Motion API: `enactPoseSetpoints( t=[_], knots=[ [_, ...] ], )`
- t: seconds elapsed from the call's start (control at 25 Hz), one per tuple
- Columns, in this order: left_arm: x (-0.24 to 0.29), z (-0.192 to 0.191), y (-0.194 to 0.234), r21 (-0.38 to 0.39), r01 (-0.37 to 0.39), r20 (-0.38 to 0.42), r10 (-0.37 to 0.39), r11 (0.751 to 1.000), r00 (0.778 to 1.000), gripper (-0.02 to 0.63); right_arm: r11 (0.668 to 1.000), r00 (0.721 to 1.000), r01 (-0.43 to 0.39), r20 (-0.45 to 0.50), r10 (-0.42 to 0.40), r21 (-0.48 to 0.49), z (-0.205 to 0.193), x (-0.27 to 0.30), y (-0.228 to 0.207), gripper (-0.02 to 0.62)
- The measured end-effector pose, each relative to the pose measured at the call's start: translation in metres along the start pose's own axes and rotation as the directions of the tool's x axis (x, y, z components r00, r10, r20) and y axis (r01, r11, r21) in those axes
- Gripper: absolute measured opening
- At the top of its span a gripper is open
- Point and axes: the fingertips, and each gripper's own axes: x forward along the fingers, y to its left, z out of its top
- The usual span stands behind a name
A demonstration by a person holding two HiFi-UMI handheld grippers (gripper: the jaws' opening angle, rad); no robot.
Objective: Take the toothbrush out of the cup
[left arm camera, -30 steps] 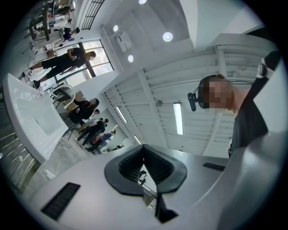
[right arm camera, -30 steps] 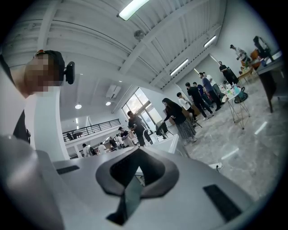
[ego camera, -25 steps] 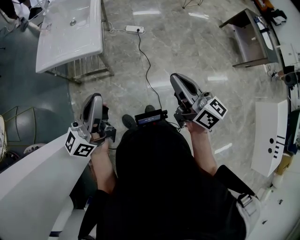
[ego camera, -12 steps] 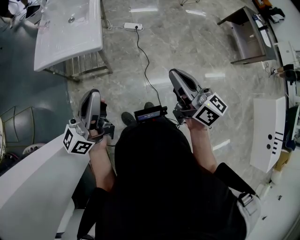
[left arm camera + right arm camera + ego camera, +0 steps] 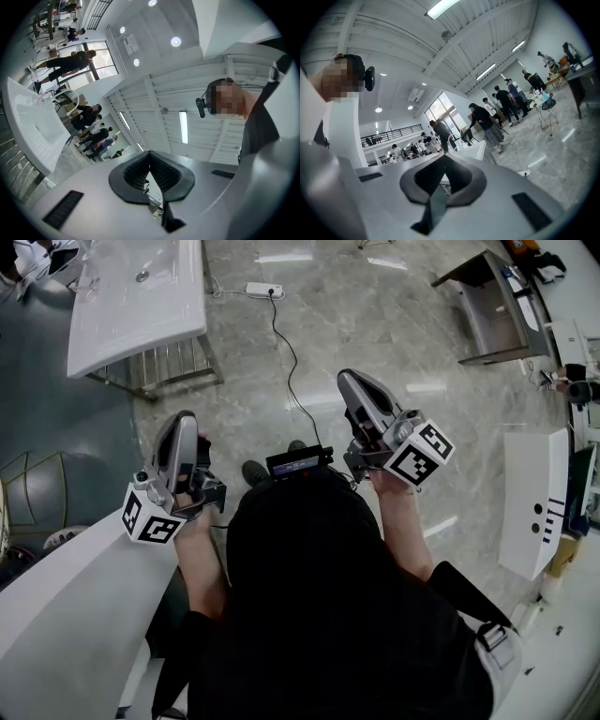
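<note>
I make out no cup and no toothbrush in any view. In the head view I hold both grippers at waist height above a marble floor. My left gripper (image 5: 184,420) points toward a white washbasin (image 5: 141,306) at the upper left, some way off. My right gripper (image 5: 349,381) points ahead over bare floor. In the left gripper view the dark pads of the left gripper (image 5: 150,161) meet with nothing between them. The right gripper (image 5: 443,164) is likewise shut and empty in its own view. The washbasin (image 5: 33,126) shows at the left there, and again small in the right gripper view (image 5: 476,150).
A white power strip (image 5: 260,289) lies on the floor with its black cable (image 5: 291,362) running toward me. A grey table (image 5: 492,310) stands at the upper right, a white panel (image 5: 530,502) at the right, a white surface (image 5: 56,596) at the lower left. Several people (image 5: 487,119) stand far off.
Both grippers stay shut and almost still. The head camera has drifted a little, so the basin and power strip sit slightly higher in the picture.
</note>
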Motion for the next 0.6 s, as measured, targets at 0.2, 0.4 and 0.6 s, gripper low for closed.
enactPoseSetpoints(
  t=[0.2,0.4,0.6],
  knots=[
    [-0.004,0.004,-0.002,-0.001,-0.003,0.004,0.003,1.0,1.0,0.008,1.0,1.0,0.008,-0.002,-0.008,0.004,-0.002,0.0,0.003,0.005],
    [-0.002,0.001,0.002,-0.001,-0.016,0.002,0.016,1.0,1.0,0.008,1.0,1.0,0.014,-0.007,-0.014,0.016,-0.003,-0.001,-0.005,0.006],
    [0.003,-0.004,0.006,0.013,-0.034,-0.008,0.034,0.999,0.999,0.008,0.999,1.0,0.007,-0.004,-0.007,0.037,-0.006,0.004,-0.02,0.005]
  ],
)
